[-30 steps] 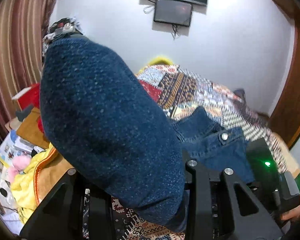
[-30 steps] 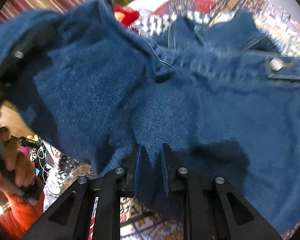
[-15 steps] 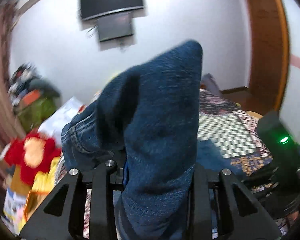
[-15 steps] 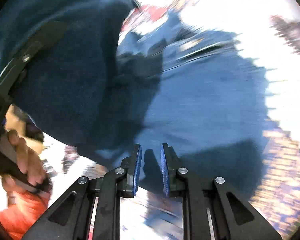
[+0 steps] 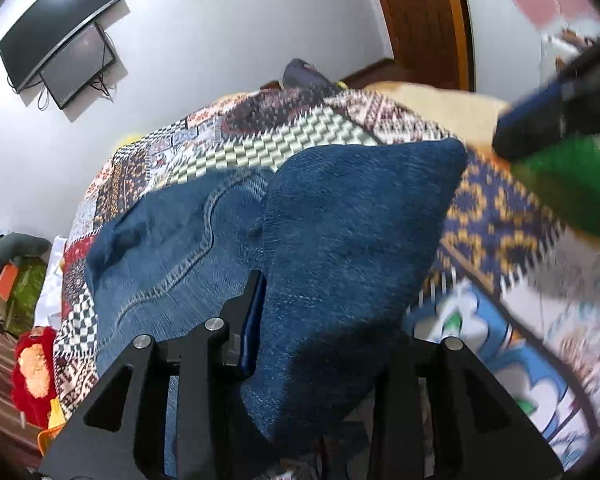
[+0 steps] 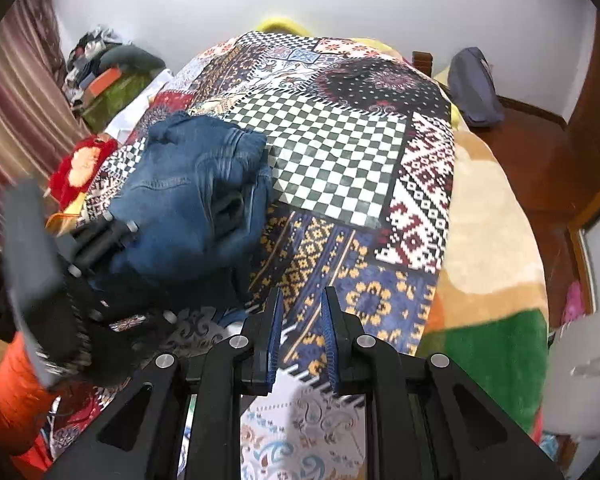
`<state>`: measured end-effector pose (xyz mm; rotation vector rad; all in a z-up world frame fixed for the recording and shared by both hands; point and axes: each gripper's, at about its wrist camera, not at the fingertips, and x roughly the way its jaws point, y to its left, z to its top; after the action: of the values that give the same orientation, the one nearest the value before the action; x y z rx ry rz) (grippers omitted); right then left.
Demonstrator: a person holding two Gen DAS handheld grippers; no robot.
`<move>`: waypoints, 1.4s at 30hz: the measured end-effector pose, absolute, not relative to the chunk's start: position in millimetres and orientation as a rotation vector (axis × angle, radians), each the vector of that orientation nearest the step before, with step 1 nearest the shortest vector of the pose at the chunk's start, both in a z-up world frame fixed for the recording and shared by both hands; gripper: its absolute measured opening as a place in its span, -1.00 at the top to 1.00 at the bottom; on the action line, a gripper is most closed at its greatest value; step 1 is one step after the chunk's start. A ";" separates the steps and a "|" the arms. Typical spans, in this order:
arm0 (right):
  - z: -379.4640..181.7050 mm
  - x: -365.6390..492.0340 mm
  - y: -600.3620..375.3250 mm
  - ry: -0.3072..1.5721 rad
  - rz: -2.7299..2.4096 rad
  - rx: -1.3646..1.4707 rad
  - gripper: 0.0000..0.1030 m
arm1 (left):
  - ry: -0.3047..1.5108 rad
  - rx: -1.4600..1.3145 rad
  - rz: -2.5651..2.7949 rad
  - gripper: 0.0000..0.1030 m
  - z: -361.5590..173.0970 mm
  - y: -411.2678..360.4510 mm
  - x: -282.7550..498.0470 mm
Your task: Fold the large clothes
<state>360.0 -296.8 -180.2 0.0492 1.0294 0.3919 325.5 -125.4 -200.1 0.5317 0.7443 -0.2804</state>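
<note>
One jeans (image 6: 196, 196), two grippers (image 6: 300, 336)

Matt blue denim jeans (image 6: 196, 196) (stitched seams), woven patchwork bedspread (image 6: 340, 152)

The folded jeans (image 6: 196, 196) are bulking up on the near left of the patchwork bedspread (image 6: 340, 152), with the left gripper (image 6: 100, 240) lying against their near edge and blocking that side. The checkered middle and the far stretch of the bedspread are lying bare, giving open passage ahead of the right gripper (image 6: 302, 336). A dark bag (image 6: 474, 88) is sitting beyond the far right corner.
</note>
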 end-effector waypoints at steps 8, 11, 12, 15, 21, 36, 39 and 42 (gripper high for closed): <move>-162.3 355.0 -267.7 0.966 0.465 0.063 0.72 | 0.766 0.353 -0.323 -0.65 -163.2 -91.9 294.3; -148.3 353.7 -250.7 0.926 0.512 0.064 0.72 | 0.720 0.241 -0.308 -0.67 -139.2 -63.1 273.8; -144.8 354.0 -243.4 0.917 0.533 0.061 0.72 | 0.711 0.211 -0.292 -0.71 -132.3 -51.1 270.9; -140.0 356.7 -220.4 0.906 0.583 0.031 0.72 | 0.685 0.185 -0.199 -0.81 -119.1 -20.7 271.9; -171.7 372.0 -161.2 0.961 0.633 -0.125 0.72 | 0.757 0.102 -0.059 -0.86 -133.8 32.5 293.6; -229.6 376.0 -175.3 1.007 0.528 -0.258 0.72 | 0.892 0.067 -0.042 -0.93 -194.0 48.7 293.1; -228.4 368.2 -178.5 1.004 0.494 -0.283 0.72 | 0.897 0.029 -0.039 -0.93 -196.9 52.9 290.4; -232.3 362.5 -181.1 0.994 0.393 -0.381 0.67 | 0.905 -0.010 -0.035 -0.93 -198.1 56.9 290.2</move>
<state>362.5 -181.1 -232.3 -0.3814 0.9942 0.3927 290.2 56.9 -198.1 -0.0096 0.9050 -0.0347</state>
